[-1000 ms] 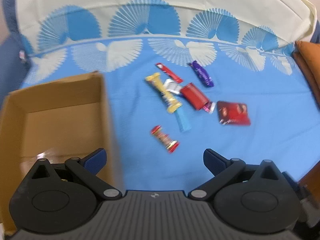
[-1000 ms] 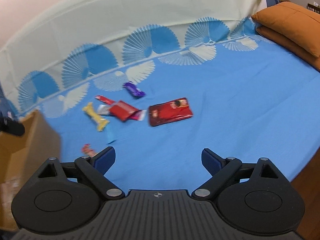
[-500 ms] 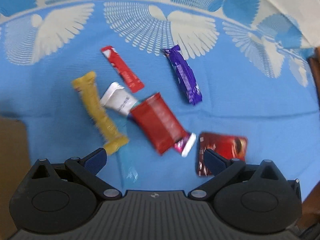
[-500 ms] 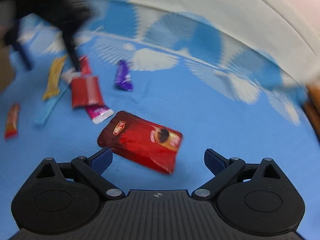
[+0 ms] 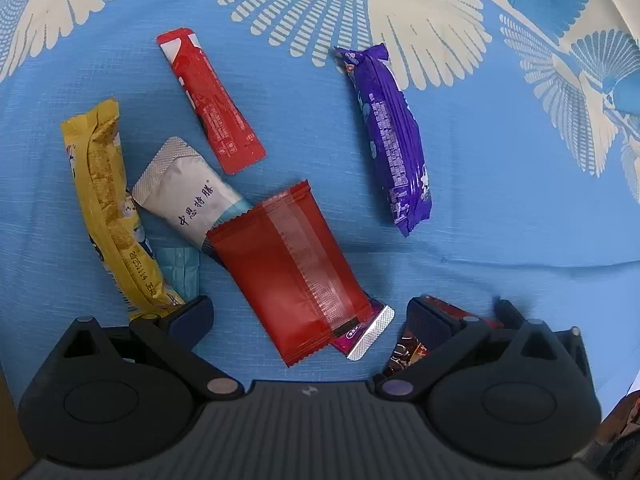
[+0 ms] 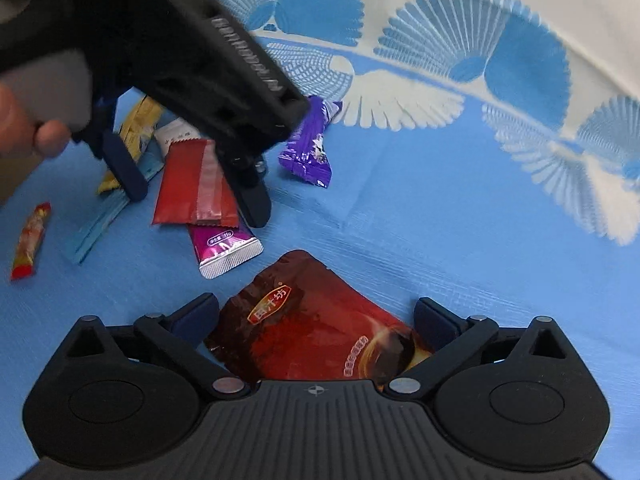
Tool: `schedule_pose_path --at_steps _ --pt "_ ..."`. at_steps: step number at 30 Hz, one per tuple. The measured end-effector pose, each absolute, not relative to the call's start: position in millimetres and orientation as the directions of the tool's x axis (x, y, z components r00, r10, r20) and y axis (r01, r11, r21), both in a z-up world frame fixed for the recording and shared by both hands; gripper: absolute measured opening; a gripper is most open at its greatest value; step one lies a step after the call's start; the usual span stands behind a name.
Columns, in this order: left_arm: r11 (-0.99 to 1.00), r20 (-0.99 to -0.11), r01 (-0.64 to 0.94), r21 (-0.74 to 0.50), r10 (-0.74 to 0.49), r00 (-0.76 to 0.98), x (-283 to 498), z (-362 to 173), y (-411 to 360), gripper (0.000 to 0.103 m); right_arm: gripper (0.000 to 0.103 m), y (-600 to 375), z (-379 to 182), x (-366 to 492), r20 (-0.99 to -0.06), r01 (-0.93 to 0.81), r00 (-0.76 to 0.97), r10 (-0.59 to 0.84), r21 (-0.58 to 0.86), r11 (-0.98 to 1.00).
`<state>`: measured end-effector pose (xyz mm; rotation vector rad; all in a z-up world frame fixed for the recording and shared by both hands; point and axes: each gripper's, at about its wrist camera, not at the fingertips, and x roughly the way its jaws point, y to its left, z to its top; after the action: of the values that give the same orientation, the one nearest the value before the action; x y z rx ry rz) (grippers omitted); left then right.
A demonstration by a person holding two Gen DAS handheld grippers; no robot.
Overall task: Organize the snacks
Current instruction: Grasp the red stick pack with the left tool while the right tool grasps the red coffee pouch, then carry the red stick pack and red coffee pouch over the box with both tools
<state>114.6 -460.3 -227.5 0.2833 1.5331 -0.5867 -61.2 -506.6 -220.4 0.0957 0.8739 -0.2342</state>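
Observation:
Snack packets lie on a blue bedsheet (image 5: 500, 208). My left gripper (image 5: 308, 316) points down, open, straddling a red packet (image 5: 288, 272) without touching it; in the right wrist view the left gripper (image 6: 188, 184) stands over that red packet (image 6: 192, 184). Around it lie a yellow bar (image 5: 108, 208), a white sachet (image 5: 188, 196), a red stick (image 5: 208, 104), a purple bar (image 5: 392, 136) and a magenta sachet (image 6: 222, 246). My right gripper (image 6: 316, 314) is opening wide, a dark red pouch (image 6: 320, 328) between its jaws, pads apart from it.
A small red-and-yellow candy (image 6: 30, 240) and a light blue stick (image 6: 100, 224) lie left of the pile. A person's hand (image 6: 16, 120) holds the left gripper. A brown cardboard edge (image 5: 8, 412) shows at the lower left. White bedding (image 6: 520, 0) borders the far side.
Both grippers have dropped close over the snacks. The cardboard box has slid almost out of the left view. The right gripper has rolled and come over the dark red pouch.

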Motion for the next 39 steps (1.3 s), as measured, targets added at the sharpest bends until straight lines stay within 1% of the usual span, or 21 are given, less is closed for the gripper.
schedule_pose_path --at_steps 2,5,7,8,9,10,11,12,13,14,16,17,18,21,22,25,27,31,34,39 --pt "0.839 -0.978 0.503 -0.208 -0.19 -0.087 119.4 -226.6 -458.1 0.102 0.103 -506.5 -222.3 -66.7 -0.758 0.25 0.63 -0.169 -0.008 0.968" --pt "0.88 -0.972 0.412 -0.235 -0.205 -0.117 134.3 -228.2 -449.8 0.102 0.103 -501.4 -224.7 -82.9 -0.744 0.244 0.646 -0.168 -0.007 0.97" --pt "0.908 -0.973 0.35 -0.229 -0.199 -0.121 143.4 -230.5 -450.0 0.102 0.103 -499.7 -226.0 -89.2 -0.733 0.234 0.66 -0.167 -0.01 0.972" --pt "0.912 -0.976 0.35 -0.213 -0.183 -0.115 144.5 -230.3 -453.0 0.101 0.103 -497.4 -227.5 -90.1 -0.725 0.231 0.666 -0.175 -0.023 0.973" --pt "0.91 -0.982 0.369 -0.186 -0.16 -0.1 143.7 -228.6 -456.4 0.094 0.103 -496.4 -226.9 -89.6 -0.724 0.232 0.665 -0.183 -0.033 0.972" --pt "0.907 -0.988 0.392 -0.152 -0.133 -0.074 141.6 -225.3 -458.5 0.08 0.103 -495.6 -226.8 -89.0 -0.725 0.235 0.662 -0.188 -0.038 0.971" --pt "0.903 -0.992 0.411 -0.124 -0.116 -0.044 139.1 -220.8 -458.9 0.071 0.103 -496.6 -226.6 -87.4 -0.731 0.241 0.655 -0.191 -0.037 0.97" --pt "0.894 -0.992 0.43 -0.125 -0.127 -0.024 137.1 -215.5 -456.3 0.053 0.103 -496.8 -226.1 -87.2 -0.735 0.254 0.649 -0.195 -0.032 0.967" --pt "0.89 -0.989 0.435 -0.137 -0.144 -0.017 135.8 -212.0 -453.1 0.042 0.1 -495.6 -225.9 -88.1 -0.734 0.263 0.647 -0.204 -0.036 0.964" --pt "0.89 -0.987 0.43 -0.151 -0.161 -0.014 134.6 -209.3 -447.9 0.039 0.097 -491.9 -226.1 -91.6 -0.724 0.265 0.656 -0.213 -0.043 0.963" --pt "0.884 -0.986 0.443 -0.15 -0.168 0.003 126.3 -204.1 -438.0 0.034 0.08 -482.4 -224.1 -101.1 -0.7 0.271 0.678 -0.226 -0.048 0.961" --pt "0.877 -0.984 0.457 -0.15 -0.177 0.016 120.5 -200.2 -433.2 0.026 0.077 -477.3 -222.8 -104.7 -0.694 0.281 0.679 -0.239 -0.056 0.958" --pt "0.871 -0.981 0.462 -0.164 -0.193 0.016 117.8 -198.4 -430.9 0.007 0.069 -470.9 -220.4 -106.8 -0.689 0.284 0.679 -0.253 -0.071 0.956" --pt "0.848 -0.966 0.477 -0.231 -0.259 -0.006 101.7 -182.3 -414.8 0.007 0.061 -452.9 -213.5 -110.4 -0.694 0.322 0.651 -0.307 -0.114 0.94" --pt "0.837 -0.962 0.494 -0.235 -0.273 0.005 94.8 -175.2 -411.7 0.007 0.058 -449.8 -212.0 -113.1 -0.696 0.337 0.648 -0.309 -0.102 0.936" --pt "0.801 -0.946 0.533 -0.271 -0.325 0.007 78.0 -152.2 -395.0 0.007 0.054 -440.4 -207.4 -127.1 -0.69 0.416 0.633 -0.35 -0.077 0.906" --pt "0.78 -0.934 0.547 -0.304 -0.356 -0.01 69.3 -137.9 -383.6 0.007 0.053 -436.7 -200.9 -136.8 -0.672 0.473 0.634 -0.382 -0.053 0.879" --pt "0.745 -0.916 0.579 -0.332 -0.4 -0.01 47.4 -115.4 -353.7 0.007 0.052 -422.1 -175.3 -155.6 -0.603 0.556 0.664 -0.443 0.003 0.831" --pt "0.73 -0.905 0.589 -0.346 -0.426 -0.003 36.9 -93.8 -321.2 0.007 0.052 -409.3 -149.8 -164.4 -0.55 0.603 0.69 -0.471 0.076 0.794" --pt "0.729 -0.883 0.588 -0.35 -0.466 0.052 25.7 -53.5 -251.8 0.007 0.052 -369.4 -98.7 -170.0 -0.442 0.588 0.762 -0.473 0.168 0.791"
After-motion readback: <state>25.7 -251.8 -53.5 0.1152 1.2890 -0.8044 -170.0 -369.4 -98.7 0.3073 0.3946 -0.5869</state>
